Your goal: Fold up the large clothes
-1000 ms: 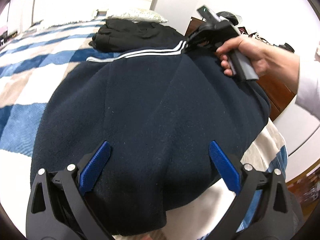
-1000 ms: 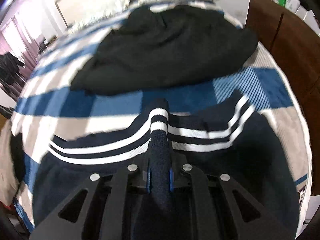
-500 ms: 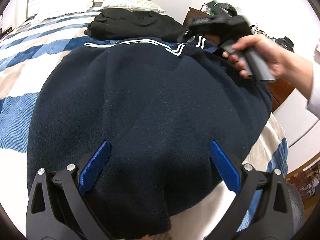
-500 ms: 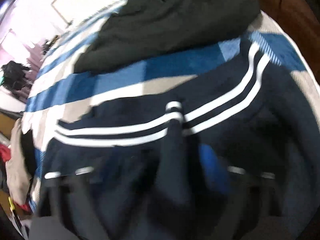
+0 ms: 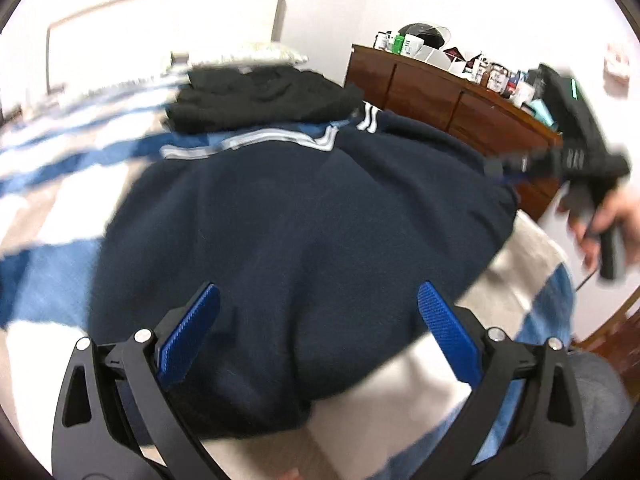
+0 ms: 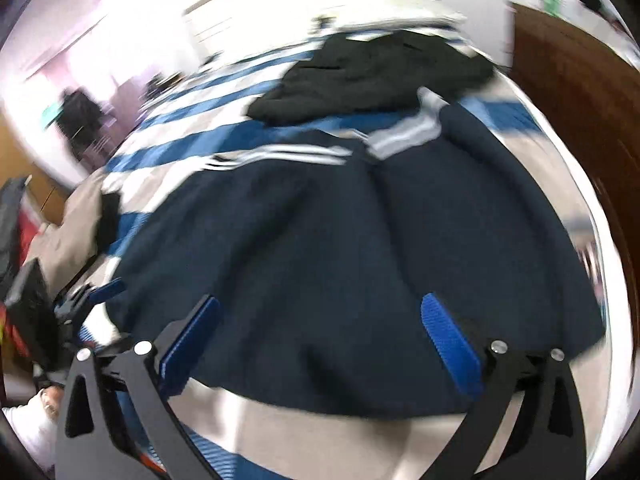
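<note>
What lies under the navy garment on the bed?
The navy garment lies on the blue, white and beige checked bedspread, which shows around it. Anything beneath its middle is hidden.

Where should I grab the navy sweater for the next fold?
Probably the navy sweater is best taken at its striped hem, the far edge, where a corner sticks up beside the black garment. Bring the right gripper, jaws open, over the body from the near side; that raised ribbed corner offers a clear edge to pinch, whereas the middle lies flat on the bed.
</note>
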A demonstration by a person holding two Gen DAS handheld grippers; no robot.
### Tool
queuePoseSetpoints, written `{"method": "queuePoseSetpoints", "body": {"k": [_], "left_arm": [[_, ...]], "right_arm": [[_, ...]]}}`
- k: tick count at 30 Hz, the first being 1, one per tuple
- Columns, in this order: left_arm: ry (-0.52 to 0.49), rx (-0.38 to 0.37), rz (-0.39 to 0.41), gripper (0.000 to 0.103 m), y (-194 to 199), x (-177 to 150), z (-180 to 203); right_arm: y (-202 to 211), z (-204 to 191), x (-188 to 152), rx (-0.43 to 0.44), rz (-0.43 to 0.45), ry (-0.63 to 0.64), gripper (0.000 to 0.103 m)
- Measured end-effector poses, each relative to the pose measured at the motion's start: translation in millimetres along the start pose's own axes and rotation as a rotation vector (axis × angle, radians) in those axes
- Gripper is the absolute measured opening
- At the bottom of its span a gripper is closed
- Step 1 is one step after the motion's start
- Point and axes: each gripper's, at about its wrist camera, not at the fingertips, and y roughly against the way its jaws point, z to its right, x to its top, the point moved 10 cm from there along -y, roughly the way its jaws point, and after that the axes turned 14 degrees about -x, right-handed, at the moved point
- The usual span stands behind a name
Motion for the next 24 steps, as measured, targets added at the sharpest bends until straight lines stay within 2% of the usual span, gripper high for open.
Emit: {"method": "queuePoseSetpoints", "body": {"k": [2,6,10,14,18,21,24], "left_arm": [[0.027,0.004,-0.037,0.097,-7,-12,-3],[-0.027,0.036,-0.107,0.097,-18,-26,-4],[0.014,0.011,-0.131,0.097,-23,-31,-12],[0.056,-0.021,-0.137,0.097,-28,-32,-17],[0.051,-0.006,-0.128,0.097,-29,-33,-15],[0.026,0.063,-0.126,0.097,-18,-35,-6],[0.037,0.147,-0.137,0.097,3,-37,5]], "right_arm": [[-20,27,-18,-0.010,-0.022,-0.096,0.099],[-41,50,-33,0.048,-0.019,-0.208,0.099],[-58,50,-38,0.051,-0.044,-0.207,0.099],[-70,52,-32,0.097,-0.062,-0.274,0.099],[-69,49,-33,0.080,-0.060,-0.271,0.099],[-54,46,-34,0.051,-0.050,-0.260,0.099],[-31,40,-43,0.062,-0.014,-0.244,0.099]]}}
